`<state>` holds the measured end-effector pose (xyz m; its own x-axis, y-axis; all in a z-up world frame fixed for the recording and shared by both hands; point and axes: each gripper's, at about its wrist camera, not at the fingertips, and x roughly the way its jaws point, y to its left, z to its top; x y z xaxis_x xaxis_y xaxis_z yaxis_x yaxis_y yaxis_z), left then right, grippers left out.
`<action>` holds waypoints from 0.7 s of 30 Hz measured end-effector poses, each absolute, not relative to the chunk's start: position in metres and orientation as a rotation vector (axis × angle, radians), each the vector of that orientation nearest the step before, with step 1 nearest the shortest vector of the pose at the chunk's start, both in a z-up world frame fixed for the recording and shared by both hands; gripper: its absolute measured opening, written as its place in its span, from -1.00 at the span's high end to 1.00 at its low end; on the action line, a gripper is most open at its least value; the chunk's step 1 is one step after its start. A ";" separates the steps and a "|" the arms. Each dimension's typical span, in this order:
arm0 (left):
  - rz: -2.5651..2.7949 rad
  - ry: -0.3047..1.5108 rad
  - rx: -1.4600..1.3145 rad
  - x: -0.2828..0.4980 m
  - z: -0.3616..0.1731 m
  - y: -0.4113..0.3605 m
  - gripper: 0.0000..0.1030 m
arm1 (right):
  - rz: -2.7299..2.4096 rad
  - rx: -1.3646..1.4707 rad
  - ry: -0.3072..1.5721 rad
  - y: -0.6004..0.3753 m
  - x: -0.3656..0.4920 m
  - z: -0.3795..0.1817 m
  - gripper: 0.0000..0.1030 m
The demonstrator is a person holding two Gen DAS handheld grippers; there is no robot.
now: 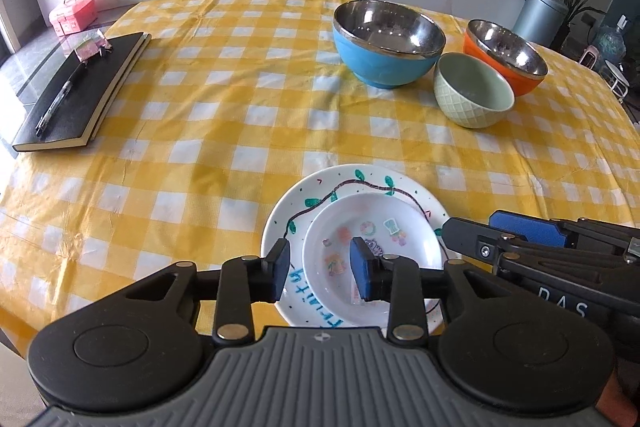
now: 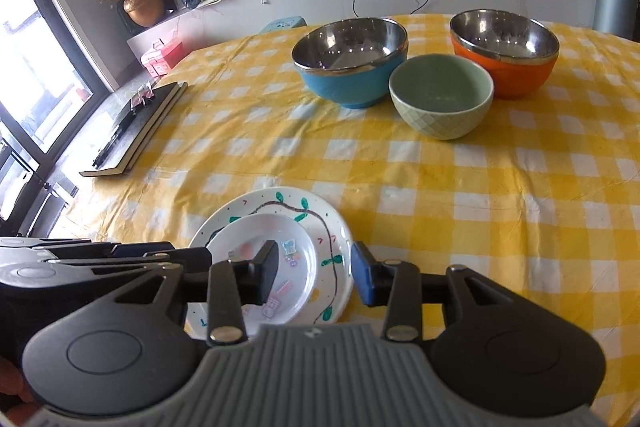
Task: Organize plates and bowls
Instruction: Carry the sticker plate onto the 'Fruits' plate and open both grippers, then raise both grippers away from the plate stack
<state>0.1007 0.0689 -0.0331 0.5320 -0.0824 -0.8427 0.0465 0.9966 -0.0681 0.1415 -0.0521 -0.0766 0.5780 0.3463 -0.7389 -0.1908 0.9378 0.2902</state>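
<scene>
A yellow and white checked cloth (image 1: 224, 131) covers the counter. The small plate (image 1: 372, 259) sits on the big painted plate (image 1: 288, 211) near the front edge. Both the left hand-held gripper (image 1: 320, 269) and right hand-held gripper (image 2: 314, 277) are open above them, holding nothing. Three bowls (image 1: 474, 91) stand farther back, and a black notebook (image 1: 80, 95) lies at the left.

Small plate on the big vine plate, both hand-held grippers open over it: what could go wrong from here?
1. The small plate sits off-centre on the vine plate, so a nudge from the left hand-held gripper or the right hand-held gripper could slide it.
2. Both grippers crowd the same stack and could collide.
3. The green bowl sits close against the blue bowl and orange bowl; lifting one may knock its neighbours.
</scene>
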 end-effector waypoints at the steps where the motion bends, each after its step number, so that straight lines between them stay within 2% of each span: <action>1: -0.081 1.002 -0.038 0.101 -0.032 0.067 0.21 | 0.313 0.186 0.892 -0.054 0.141 -0.075 0.04; 3: -0.091 0.990 -0.036 0.102 -0.030 0.064 0.20 | 0.305 0.194 0.873 -0.058 0.140 -0.072 -0.03; 7: -0.099 0.973 -0.033 0.106 -0.025 0.057 0.19 | 0.266 0.188 0.832 -0.068 0.140 -0.067 -0.04; 9: -0.100 0.966 -0.024 0.111 -0.023 0.054 0.19 | 0.239 0.181 0.797 -0.072 0.140 -0.063 -0.32; 11: -0.108 0.949 -0.020 0.115 -0.020 0.052 0.19 | 0.224 0.193 0.759 -0.078 0.141 -0.059 -0.42; 13: -0.119 0.931 -0.019 0.120 -0.016 0.050 0.19 | 0.203 0.202 0.732 -0.083 0.143 -0.055 -0.44; 16: -0.132 0.901 -0.014 0.127 -0.011 0.047 0.19 | 0.152 0.167 0.689 -0.085 0.146 -0.050 -0.76; 20: -0.179 0.873 0.012 0.141 -0.006 0.039 0.18 | 0.135 0.162 0.683 -0.091 0.159 -0.048 -0.76; 21: -0.184 0.870 0.024 0.145 -0.005 0.037 0.11 | 0.128 0.173 0.692 -0.093 0.164 -0.049 -0.75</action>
